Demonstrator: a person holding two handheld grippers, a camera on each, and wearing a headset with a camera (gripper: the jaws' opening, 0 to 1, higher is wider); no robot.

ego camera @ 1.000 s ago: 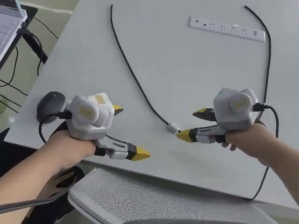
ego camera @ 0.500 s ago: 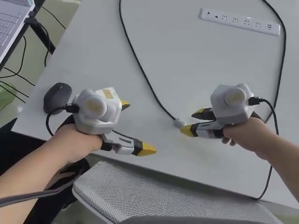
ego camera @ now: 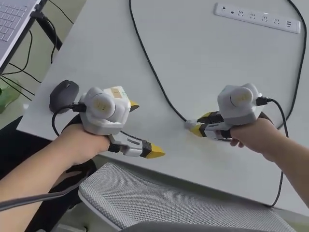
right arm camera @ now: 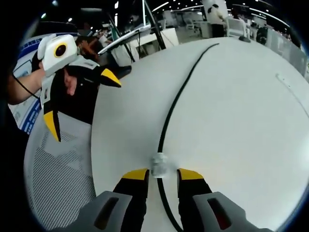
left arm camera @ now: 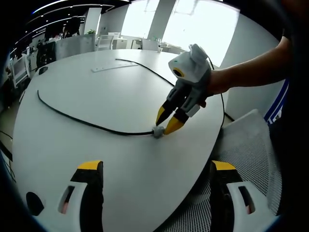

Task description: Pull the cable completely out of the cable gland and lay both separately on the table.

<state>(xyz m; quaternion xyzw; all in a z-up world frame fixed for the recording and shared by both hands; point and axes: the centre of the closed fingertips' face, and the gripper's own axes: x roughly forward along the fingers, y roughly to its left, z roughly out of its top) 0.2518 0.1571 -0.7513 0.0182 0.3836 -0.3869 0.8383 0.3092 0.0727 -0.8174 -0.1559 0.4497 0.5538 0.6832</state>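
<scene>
Right gripper (right arm camera: 159,175) at the frame's bottom, jaws slightly parted, the cable gland (right arm camera: 159,166) on the counter (right arm camera: 231,106) just between the tips. Left gripper (left arm camera: 156,165) released, wide open.

White power strip (ego camera: 257,18), black mouse (ego camera: 63,94) on table (ego camera: 217,67) corner, grey mesh chair (ego camera: 159,203), laptop (ego camera: 12,17)

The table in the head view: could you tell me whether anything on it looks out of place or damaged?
Nothing stands out. The cable curves loosely across the table, its end in the cable gland, which lies at the open tips of the right gripper. The power strip lies flat and looks intact.
</scene>
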